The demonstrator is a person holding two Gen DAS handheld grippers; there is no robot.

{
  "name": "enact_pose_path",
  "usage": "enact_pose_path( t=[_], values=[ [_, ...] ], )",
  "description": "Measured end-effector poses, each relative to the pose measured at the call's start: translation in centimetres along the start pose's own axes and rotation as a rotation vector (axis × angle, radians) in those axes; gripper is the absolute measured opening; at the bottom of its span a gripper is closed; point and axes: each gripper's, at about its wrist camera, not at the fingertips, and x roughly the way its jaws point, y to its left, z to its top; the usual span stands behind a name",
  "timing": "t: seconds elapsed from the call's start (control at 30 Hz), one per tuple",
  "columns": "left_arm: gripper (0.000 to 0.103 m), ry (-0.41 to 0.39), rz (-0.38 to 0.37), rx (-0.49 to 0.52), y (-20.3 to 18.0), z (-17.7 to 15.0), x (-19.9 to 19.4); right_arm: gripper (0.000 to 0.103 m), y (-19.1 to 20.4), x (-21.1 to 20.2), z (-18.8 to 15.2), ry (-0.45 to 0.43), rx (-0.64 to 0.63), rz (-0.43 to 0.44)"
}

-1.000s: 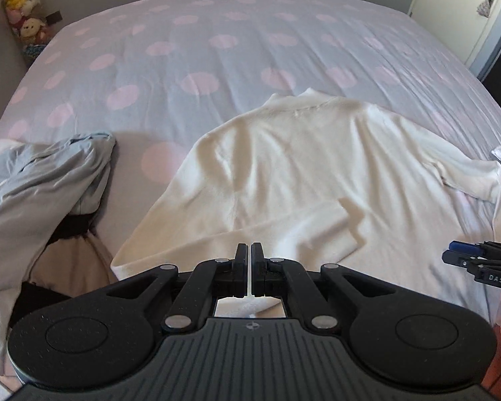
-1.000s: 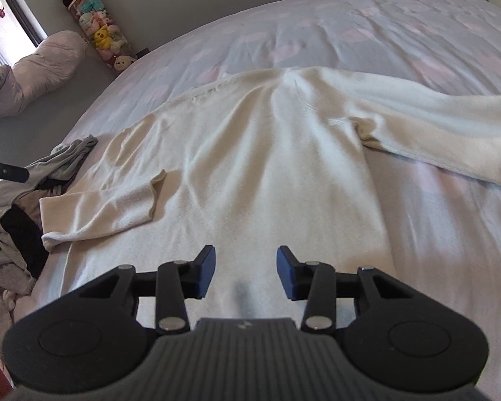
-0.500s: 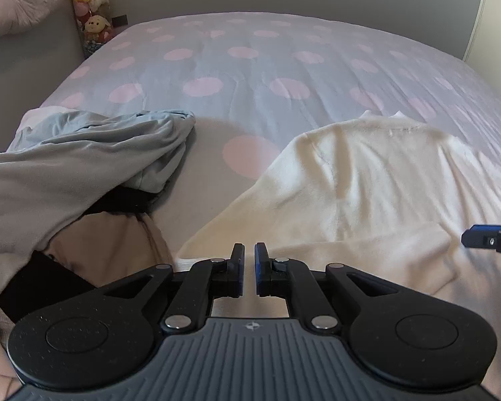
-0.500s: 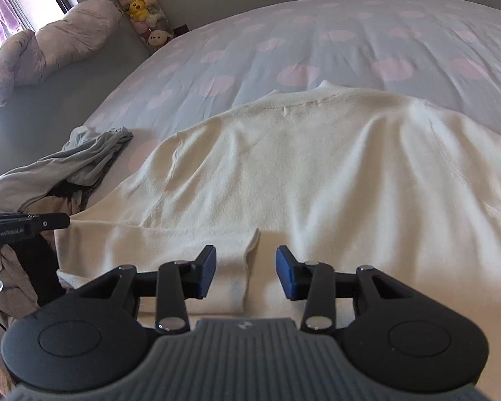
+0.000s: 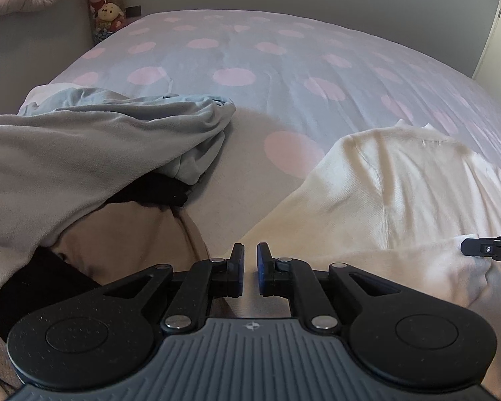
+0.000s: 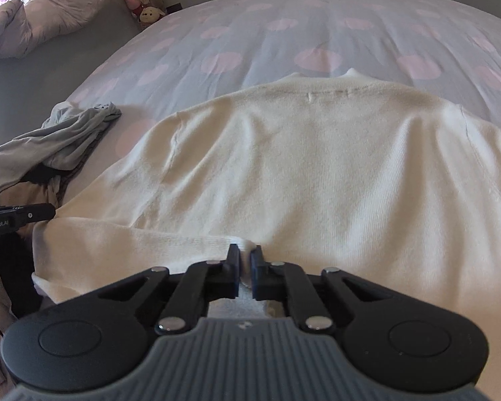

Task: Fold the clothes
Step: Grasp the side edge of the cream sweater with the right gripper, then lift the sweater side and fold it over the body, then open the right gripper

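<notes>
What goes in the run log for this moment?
step: fold sleeve | right gripper: closing on sweater cuff | left gripper: opening, nothing between | clothes pile: untouched

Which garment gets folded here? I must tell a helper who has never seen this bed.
On the polka-dot bedspread, pass over the crumpled heap of grey, beige and black clothes at its left edge. The one to fold is the cream sweater beside that heap: the only pale garment spread flat, one sleeve folded across its lower edge.
</notes>
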Motion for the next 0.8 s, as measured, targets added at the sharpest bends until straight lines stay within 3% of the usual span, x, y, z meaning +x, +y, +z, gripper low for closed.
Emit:
enact_pose_path(
  t=[0.17,0.5,0.7,0.8],
  values=[
    [0.011,-0.031,0.016,-0.029,0.8,0.2,-1.0,0.007,3.7,-4.9,2.1,-0.093,-0.094,0.019],
    [0.012,-0.047,-0.008,-0.068,1.6,0.1,-1.7,0.006,11.5,-15.7,10.7,-0.324,-0.320,0.003],
    [0.012,-0.048,-0.075,-0.061,1.1,-0.1,-1.5,0.007,11.5,-20.7,13.9,-0.427,-0.363,-0.104],
    [0.013,-0.038,-0.130,-0.037,0.1,-0.3,-1.2,0.007,9.5,-21.7,14.5,-0.423,-0.329,-0.160]
  ],
)
